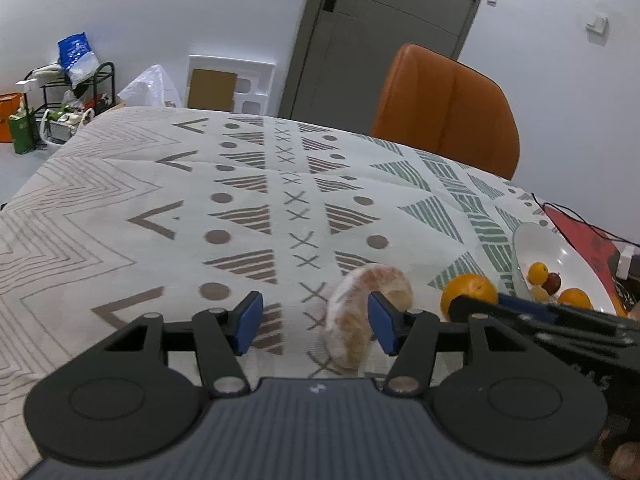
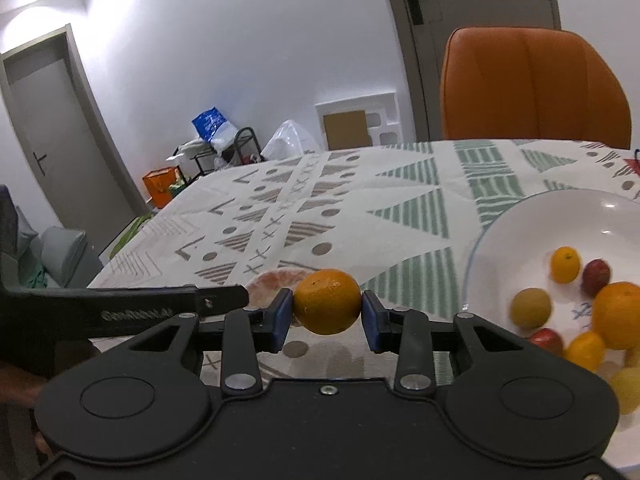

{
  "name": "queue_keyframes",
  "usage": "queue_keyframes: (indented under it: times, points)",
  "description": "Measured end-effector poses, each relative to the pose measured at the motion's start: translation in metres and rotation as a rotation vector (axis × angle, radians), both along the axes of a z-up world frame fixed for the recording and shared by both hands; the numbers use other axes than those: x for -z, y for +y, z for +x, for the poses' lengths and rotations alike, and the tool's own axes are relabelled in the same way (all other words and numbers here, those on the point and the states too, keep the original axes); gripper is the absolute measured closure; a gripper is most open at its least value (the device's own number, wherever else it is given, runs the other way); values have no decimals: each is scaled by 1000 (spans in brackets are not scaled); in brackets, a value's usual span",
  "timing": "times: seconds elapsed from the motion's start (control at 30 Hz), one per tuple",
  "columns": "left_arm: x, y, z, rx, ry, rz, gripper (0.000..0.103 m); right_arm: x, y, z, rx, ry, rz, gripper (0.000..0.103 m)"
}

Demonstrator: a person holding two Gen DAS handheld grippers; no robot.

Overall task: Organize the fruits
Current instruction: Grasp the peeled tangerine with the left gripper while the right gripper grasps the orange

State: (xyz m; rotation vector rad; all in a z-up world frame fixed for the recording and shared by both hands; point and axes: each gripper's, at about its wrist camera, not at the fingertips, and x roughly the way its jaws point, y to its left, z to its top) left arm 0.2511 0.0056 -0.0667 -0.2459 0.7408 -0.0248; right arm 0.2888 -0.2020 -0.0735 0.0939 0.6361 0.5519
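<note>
Two handheld grippers work over a desk [image 1: 120,200] draped in a cloth of grey and green triangles, crosses and dots. Right gripper [image 2: 326,314]: its jaws are clamped on an orange [image 2: 327,301], the blue pads pressing it from both sides, the fruit held clear of the cloth just left of a white bowl [image 2: 520,220]. Inside the bowl lie a larger orange [image 2: 618,316], two small yellow-orange citrus fruits [image 2: 565,265], a tan round fruit [image 2: 530,307] and two dark red ones [image 2: 596,276]; further pale fruits at the frame's edge are too blurred to name.

Left gripper [image 1: 316,326]: jaws spread wide, holding nothing. Between and just beyond its pads rests a curved, pale orange-and-white piece of fruit [image 1: 360,308], seemingly a peeled citrus segment, lying on the cloth; whether the right-hand pad touches it cannot be told. From the left wrist camera the held orange shows beside that segment, with the bowl farther right, next to a red mat [image 1: 588,240] and black cables.

Behind the desk stands an orange upholstered chair [image 2: 532,84] before a grey door [image 1: 392,20]. A black rack [image 1: 80,84] cluttered with bags sits by the far wall.
</note>
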Motion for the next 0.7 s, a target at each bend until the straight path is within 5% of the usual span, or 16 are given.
queue_keyframes:
  times: [0.5,0.7]
  points:
    - [6,-36,15,52,11,50,46,-10,-38,-10,55,-23,36,68]
    - [15,-50,15,70,-11,152,46,-9,-56,-19,93,-33,61,68]
